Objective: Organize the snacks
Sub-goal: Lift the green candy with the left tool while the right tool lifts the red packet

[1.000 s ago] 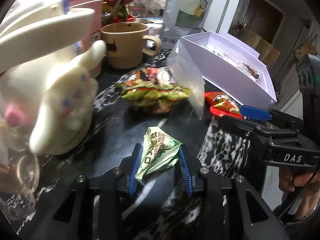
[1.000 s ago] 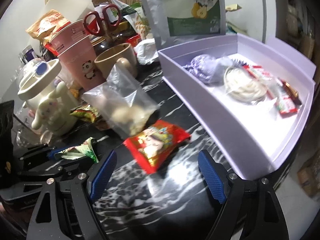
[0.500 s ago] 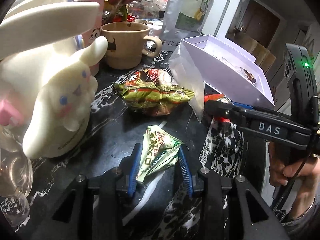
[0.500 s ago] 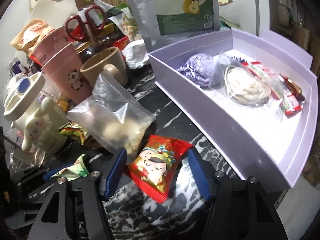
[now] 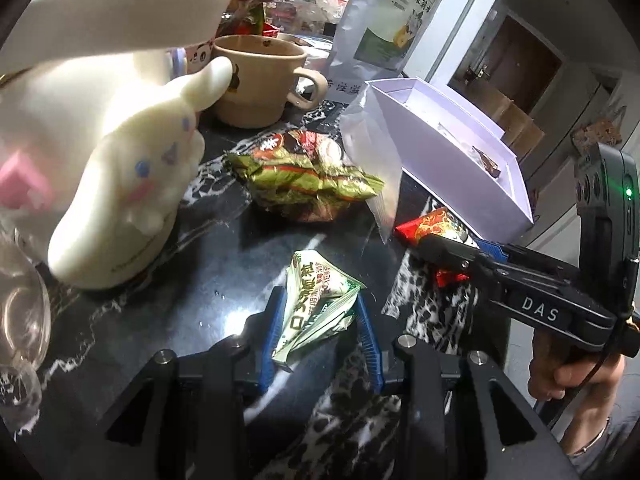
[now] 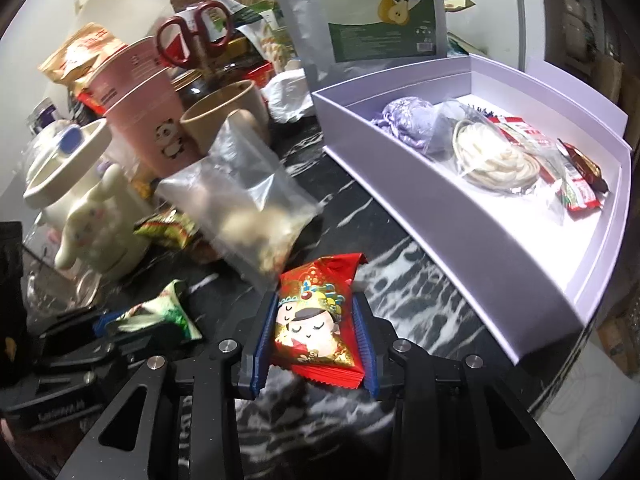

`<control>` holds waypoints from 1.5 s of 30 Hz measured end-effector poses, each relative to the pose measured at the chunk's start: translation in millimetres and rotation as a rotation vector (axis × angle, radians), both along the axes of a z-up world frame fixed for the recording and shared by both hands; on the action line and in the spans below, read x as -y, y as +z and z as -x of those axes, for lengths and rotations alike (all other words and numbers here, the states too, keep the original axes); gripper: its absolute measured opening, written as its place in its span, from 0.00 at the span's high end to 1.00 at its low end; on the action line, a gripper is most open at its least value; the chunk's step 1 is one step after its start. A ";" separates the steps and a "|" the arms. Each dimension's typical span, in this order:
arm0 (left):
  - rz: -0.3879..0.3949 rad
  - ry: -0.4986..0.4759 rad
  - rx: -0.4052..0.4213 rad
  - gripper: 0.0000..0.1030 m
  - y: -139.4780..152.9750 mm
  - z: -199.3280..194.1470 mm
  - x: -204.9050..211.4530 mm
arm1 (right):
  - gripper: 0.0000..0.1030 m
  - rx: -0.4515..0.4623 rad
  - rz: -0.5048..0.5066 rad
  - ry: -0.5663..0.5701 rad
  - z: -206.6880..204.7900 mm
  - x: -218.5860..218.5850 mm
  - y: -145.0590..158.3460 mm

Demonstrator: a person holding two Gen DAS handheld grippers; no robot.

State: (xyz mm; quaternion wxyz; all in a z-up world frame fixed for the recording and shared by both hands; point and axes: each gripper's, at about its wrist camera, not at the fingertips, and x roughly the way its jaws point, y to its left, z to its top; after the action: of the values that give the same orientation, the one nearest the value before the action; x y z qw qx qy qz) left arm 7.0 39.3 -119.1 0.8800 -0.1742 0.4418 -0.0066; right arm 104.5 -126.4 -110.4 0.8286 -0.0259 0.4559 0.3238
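Observation:
My left gripper is shut on a crumpled green-and-white snack packet, low over the dark marble table. My right gripper is shut on a red snack packet with a cartoon figure; in the left wrist view that red packet shows at the right gripper's tip. A lilac box at the right holds several wrapped snacks. A clear bag of snacks and a green foil packet lie on the table between the grippers and the cups.
A white bunny-shaped kettle stands close on the left. Behind are a tan mug, pink cups with red scissors, and a tall silver pouch. A hand holds the right gripper. The table edge runs along the box.
My right gripper moved forward to the red packet and shut on it. My left gripper kept its hold on the green-and-white packet and barely shifted.

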 end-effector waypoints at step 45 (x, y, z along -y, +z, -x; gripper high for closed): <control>-0.103 -0.237 0.343 0.67 130.0 20.7 97.3 | 0.65 0.234 -0.060 -0.121 99.4 93.8 113.5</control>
State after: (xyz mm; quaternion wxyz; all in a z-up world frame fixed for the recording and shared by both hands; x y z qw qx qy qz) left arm -13.8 -58.0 10.9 0.9431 -0.0724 0.3028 -0.1169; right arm 5.1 -220.2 3.1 0.8946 -0.0112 0.3468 0.2816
